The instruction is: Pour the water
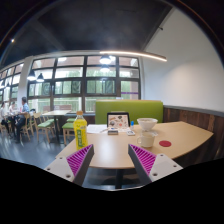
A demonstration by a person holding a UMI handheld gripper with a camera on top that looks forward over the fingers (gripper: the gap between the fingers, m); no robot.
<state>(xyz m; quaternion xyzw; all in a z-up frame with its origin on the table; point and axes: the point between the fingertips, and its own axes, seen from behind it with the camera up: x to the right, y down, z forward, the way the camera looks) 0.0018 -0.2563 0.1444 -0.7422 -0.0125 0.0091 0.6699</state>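
Item, nearest: gripper (112, 160), its two fingers spread wide with magenta pads (80, 157) on the inner faces; nothing held, only bare worktop showing in the gap between them.

Item: worktop (180, 138), pale wood, rounded edge, running from the fingers outward.

Item: bottle (81, 130), yellow-green liquid, darker cap, upright on the worktop just beyond the finger on the bottle's side and slightly outside the gap.

Item: white cup (147, 138), upright on the worktop beyond the other finger, well apart from the bottle.

Item: white bowl-like vessel (147, 124), directly behind the cup; whether the two touch cannot be told.

Item: red disc (165, 143), flat on the worktop beside the cup.

Item: tablet-like screen (118, 120), standing mid-worktop, with small objects at its foot, too small to tell.

Item: green sofa back (130, 108), behind the worktop.

Item, farthest: large grid windows (85, 80), ceiling strip light (132, 56), and seated people (20, 108) at other tables off to the bottle's side.
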